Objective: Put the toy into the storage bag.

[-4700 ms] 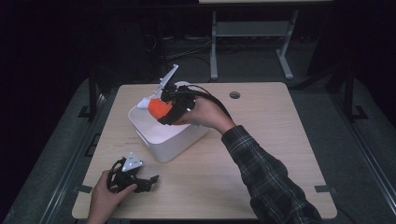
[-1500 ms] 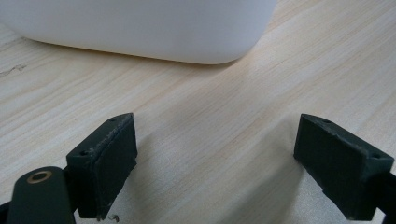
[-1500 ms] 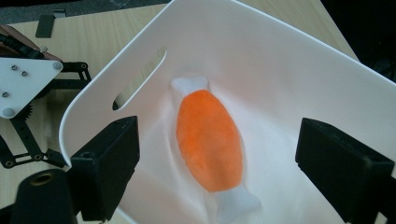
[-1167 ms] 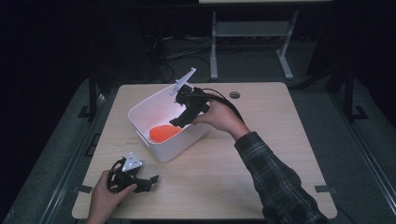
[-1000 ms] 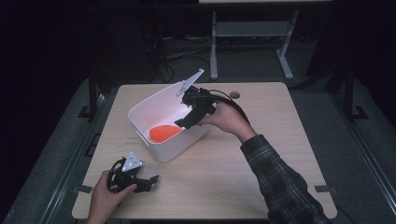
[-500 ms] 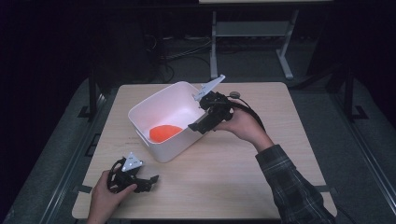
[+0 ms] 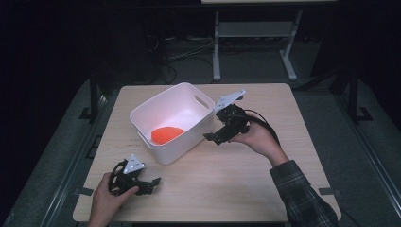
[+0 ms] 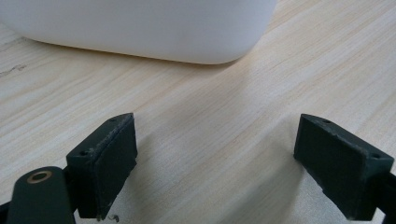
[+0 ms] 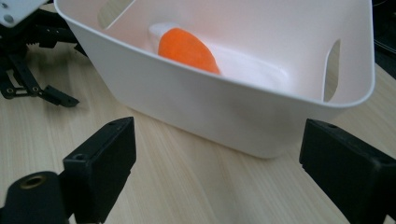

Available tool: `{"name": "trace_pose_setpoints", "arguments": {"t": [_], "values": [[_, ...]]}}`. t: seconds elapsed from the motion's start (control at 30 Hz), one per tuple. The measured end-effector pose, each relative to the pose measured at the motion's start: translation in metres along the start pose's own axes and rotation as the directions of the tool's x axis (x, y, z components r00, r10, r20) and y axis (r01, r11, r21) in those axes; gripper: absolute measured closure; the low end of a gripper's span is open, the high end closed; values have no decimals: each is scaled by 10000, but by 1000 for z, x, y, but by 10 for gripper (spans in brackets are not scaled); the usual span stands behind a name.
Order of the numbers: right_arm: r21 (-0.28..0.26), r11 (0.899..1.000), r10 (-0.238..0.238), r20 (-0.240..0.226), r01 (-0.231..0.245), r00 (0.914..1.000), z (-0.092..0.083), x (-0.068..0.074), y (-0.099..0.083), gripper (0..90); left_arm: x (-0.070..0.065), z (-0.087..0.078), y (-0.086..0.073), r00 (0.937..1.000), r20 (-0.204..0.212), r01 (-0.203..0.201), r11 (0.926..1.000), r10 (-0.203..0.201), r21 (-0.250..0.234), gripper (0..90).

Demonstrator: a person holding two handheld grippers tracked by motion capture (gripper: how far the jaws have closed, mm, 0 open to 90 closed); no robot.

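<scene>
No readable text or labels anywhere

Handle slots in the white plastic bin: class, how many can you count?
2: one slot in the white plastic bin's right end wall, one in its left end wall, in the right gripper view.

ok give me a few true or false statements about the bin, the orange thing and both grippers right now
1. The orange object lies inside the white bin. True.
2. The right gripper is shut on the orange object. False: its jaws stand wide apart with nothing between them, outside the bin.
3. The left gripper rests low on the table, near the front edge, with its jaws open. True.
4. The white bin is tipped over on its side. False: it stands upright, opening up.
5. The right gripper is inside the bin. False: it is beside the bin's right wall, over the table.
</scene>
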State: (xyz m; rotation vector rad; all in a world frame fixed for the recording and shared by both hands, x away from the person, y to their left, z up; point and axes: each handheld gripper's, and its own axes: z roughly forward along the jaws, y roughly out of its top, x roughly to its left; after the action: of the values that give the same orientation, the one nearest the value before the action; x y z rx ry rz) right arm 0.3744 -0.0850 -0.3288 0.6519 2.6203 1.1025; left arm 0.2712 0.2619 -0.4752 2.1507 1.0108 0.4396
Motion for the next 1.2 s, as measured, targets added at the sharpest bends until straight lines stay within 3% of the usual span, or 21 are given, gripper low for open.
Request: {"name": "trace_pose_setpoints", "arguments": {"t": [0.57,1.2], "values": [[-286,9980,569,467,-556,9973,-1,1,-53,98,0,0,0,10000,-2,-4,10000,4,3,124],[-795,9886,1380,1340,-1282,9813,-12,4,-120,96,0,0,0,10000,10,-5,10000,5,28,124]]}}
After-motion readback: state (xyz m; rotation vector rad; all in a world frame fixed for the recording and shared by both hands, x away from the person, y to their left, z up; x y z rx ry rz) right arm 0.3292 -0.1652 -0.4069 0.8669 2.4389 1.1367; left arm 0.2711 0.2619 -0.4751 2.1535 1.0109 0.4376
